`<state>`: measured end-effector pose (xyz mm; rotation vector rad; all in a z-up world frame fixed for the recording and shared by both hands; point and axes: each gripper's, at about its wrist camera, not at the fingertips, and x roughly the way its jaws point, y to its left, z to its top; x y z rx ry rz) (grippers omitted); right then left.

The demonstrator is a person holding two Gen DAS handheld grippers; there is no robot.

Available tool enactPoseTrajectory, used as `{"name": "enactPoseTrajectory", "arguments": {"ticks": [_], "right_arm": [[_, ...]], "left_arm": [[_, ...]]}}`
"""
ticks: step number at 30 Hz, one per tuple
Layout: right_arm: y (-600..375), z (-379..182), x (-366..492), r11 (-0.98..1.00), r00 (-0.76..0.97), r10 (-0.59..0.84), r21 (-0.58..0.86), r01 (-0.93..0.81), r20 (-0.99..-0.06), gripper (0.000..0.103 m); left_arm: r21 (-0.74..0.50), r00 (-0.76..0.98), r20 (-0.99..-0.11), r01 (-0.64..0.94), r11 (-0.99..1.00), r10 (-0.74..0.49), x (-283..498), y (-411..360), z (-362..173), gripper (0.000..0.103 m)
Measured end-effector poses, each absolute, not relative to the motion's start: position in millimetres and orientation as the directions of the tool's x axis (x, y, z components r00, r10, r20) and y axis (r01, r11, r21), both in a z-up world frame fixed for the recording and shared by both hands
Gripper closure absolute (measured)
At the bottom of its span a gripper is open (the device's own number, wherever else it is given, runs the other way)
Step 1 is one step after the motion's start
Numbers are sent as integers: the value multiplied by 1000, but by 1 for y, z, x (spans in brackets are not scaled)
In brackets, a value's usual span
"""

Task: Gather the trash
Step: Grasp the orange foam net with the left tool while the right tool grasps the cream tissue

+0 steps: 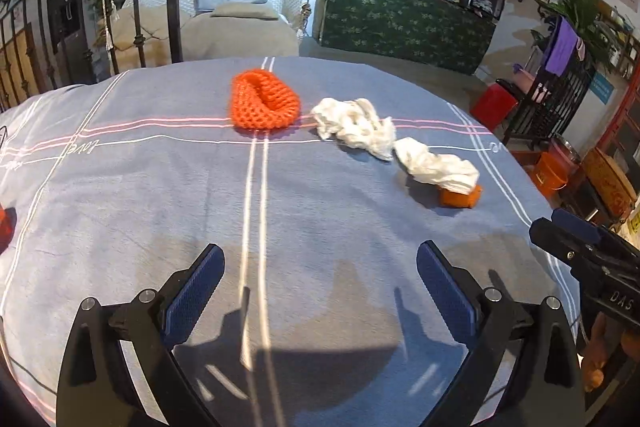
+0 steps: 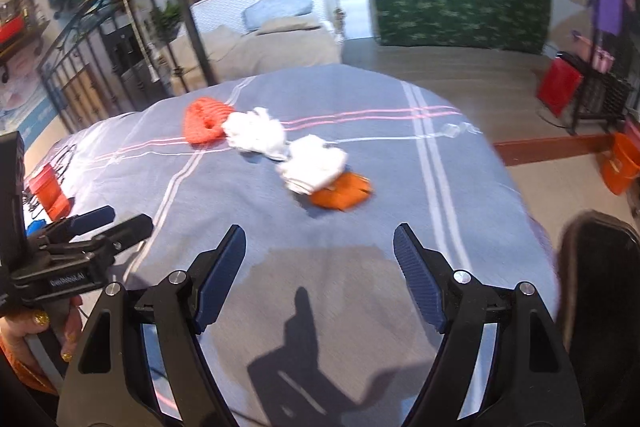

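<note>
An orange foam net sleeve (image 1: 264, 99) (image 2: 204, 121) lies on the blue-grey striped cloth (image 1: 160, 195) over the table. To its right sit two crumpled white tissues, one (image 1: 356, 127) (image 2: 256, 133) beside the net and another (image 1: 436, 167) (image 2: 314, 165) resting on a small orange piece (image 1: 460, 197) (image 2: 342, 193). My left gripper (image 1: 320, 263) (image 2: 116, 221) hangs open over bare cloth, short of the trash. My right gripper (image 2: 320, 247) (image 1: 560, 223) is open too, with nothing between its pads.
A red container (image 2: 50, 187) stands at the table's left edge. A white daybed (image 1: 224, 3), a green-covered counter (image 1: 400, 19), orange buckets (image 2: 620, 163) and a dark metal rack (image 1: 560, 95) surround the table. A hand (image 2: 40, 327) holds the left gripper.
</note>
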<state>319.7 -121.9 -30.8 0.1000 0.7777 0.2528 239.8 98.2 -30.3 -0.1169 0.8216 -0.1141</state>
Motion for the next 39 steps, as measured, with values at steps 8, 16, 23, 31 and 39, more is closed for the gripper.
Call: {"name": "enactPoseTrajectory", "arguments": {"ticks": [8,16,23,31,39], "right_arm": [[-83,-42,372,958,643,280,159,-240,-713,27],[-70,-55,415,969,608,216,89,-231,-764,30],[-71,-64,437,979,588,158,49,-197,-793,42],[-75,-72,451,985,570,145,67,-156,-809,67],[-80,-68,448,985,591,164,95,-146,-790,85]], "left_arm": [[-152,672,-733,-3,988,-110,295,133,-28,8],[-145,640,-762,-22,989,-98,356,153,-40,8],[-174,624,-772,-20,984,-124,398,161,-45,8],[-159,618,-777,-9,987,-120,425,153,-57,13],[-192,632,-762,-8,981,-144,423,152,-57,74]]}}
